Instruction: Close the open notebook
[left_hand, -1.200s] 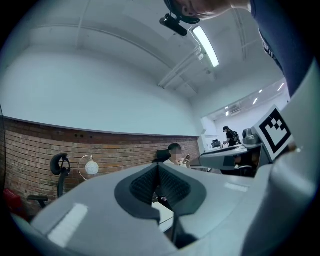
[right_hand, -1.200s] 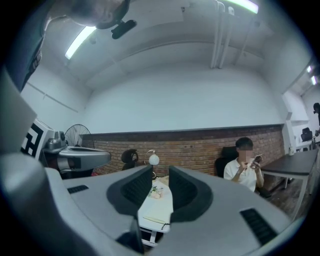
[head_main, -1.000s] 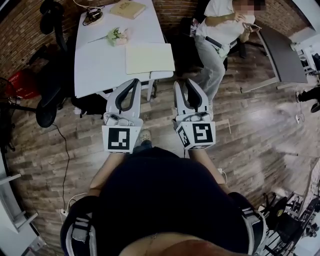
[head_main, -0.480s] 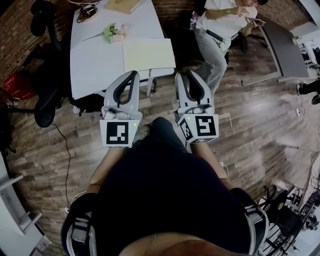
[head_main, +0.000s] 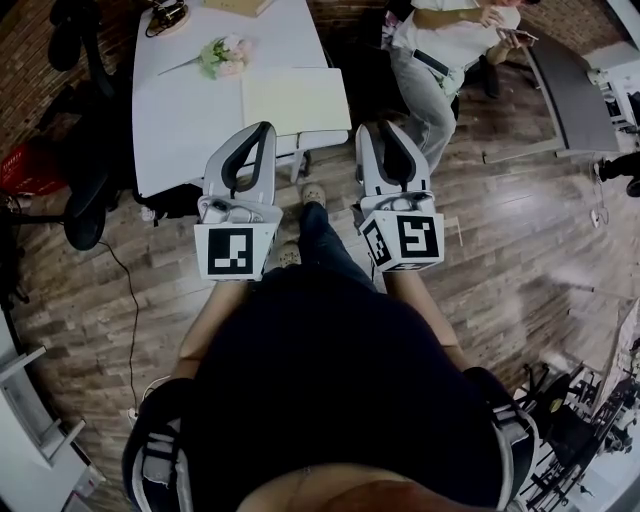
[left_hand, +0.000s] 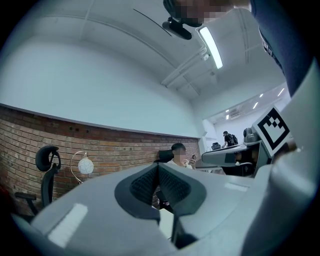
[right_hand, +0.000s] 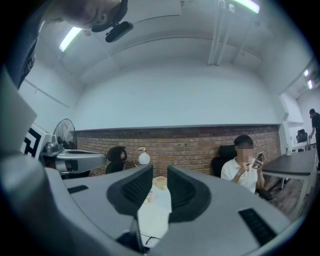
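**Both grippers hanging short of the table, notebook lying open ahead**

Left gripper is staying clenched: in its own view the two ribbed pads are meeting at the tips with nothing pinched between them. Right gripper is standing released, its pads parted by a clear gap, and only the distant tabletop is showing through that gap. I am holding the pair side by side and pointing level, with their marker cubes facing back toward me.

Straight ahead of the jaw tips, the notebook is lying open and flat, cream pages up, at the near edge of the white table. It is sitting roughly across the space between the two grippers' lines, a little more toward the left one. Neither gripper is touching it.

Beyond the notebook, further along the left gripper's line, a small bunch of flowers is resting on the tabletop. A tan book is lying at the far end.

Off to the right gripper's right, a seated person is looking at a phone. Off to the left gripper's left, a black office chair is standing on the wooden floor. A globe lamp is showing against the brick wall past the table.
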